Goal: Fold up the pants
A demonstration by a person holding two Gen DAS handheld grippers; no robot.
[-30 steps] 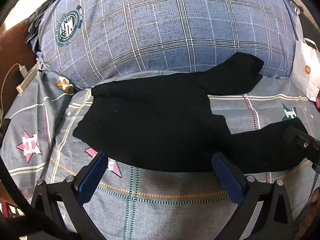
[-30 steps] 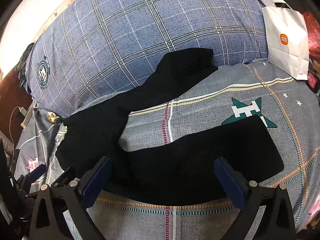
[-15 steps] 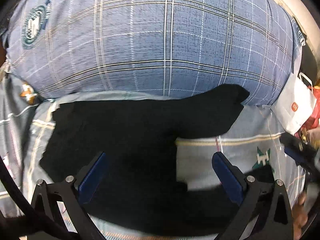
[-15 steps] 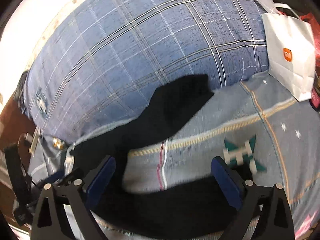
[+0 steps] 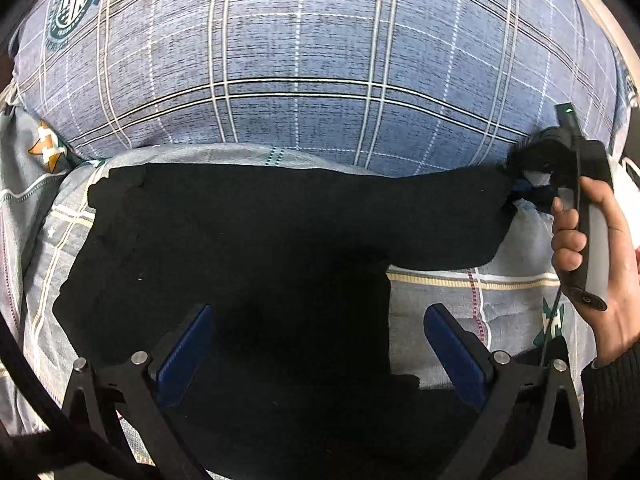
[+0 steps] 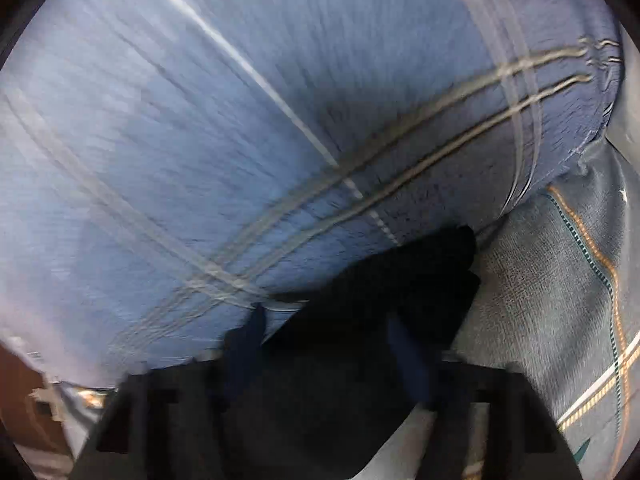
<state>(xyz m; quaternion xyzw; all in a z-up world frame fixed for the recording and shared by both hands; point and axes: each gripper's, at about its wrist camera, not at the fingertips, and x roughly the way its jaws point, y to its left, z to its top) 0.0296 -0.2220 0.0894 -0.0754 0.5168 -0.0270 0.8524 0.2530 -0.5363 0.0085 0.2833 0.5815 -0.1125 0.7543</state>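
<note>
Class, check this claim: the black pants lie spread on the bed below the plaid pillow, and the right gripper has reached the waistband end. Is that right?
Not quite. The right gripper is at the far leg's cuff end, not the waistband, as the left wrist view shows. The black pants do lie spread on the bed below the plaid pillow.

Count on the bed

One pair of black pants (image 5: 256,248); behind it one plaid pillow (image 5: 304,60); two tongs (image 5: 316,356), (image 5: 524,188).
</note>
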